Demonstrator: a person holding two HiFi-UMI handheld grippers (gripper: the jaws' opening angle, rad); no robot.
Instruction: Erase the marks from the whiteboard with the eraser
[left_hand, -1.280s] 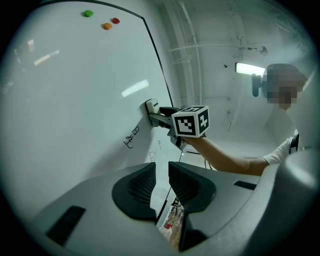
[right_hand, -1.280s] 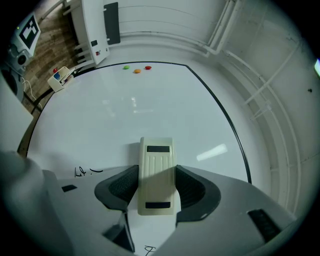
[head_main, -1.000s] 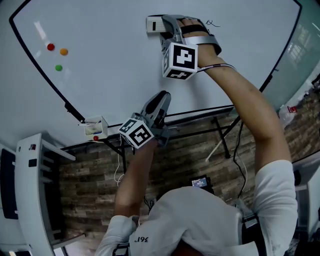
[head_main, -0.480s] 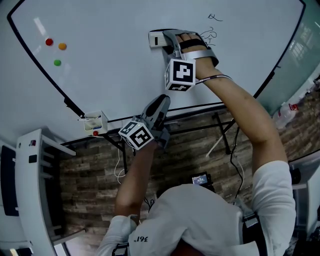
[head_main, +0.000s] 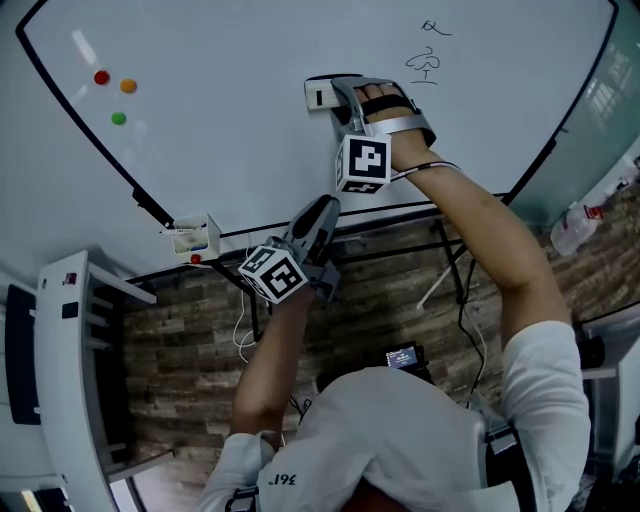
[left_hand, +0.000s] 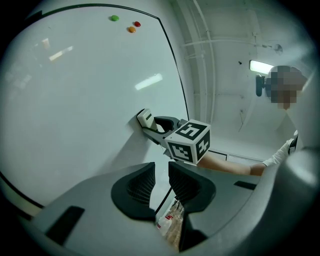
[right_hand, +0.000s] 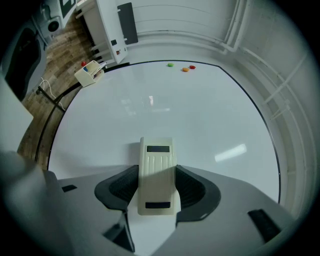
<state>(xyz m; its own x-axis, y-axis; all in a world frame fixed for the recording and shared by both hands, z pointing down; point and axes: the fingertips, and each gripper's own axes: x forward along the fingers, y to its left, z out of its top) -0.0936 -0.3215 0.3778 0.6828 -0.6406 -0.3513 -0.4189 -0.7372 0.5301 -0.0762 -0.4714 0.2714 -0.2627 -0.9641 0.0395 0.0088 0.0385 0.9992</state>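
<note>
Your left gripper (head_main: 325, 206) hangs by the board's (head_main: 230, 110) lower edge, jaws slightly apart, empty. Your right gripper (head_main: 337, 92) clamps the eraser (head_main: 320, 95) against the board. The marks (head_main: 426, 64) lie up-right, so a tilted eraser could skip them.

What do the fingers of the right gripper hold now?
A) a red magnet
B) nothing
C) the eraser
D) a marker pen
C: in the right gripper view, the right gripper has its fingers closed on both sides of the cream eraser, which lies against the whiteboard.
</note>
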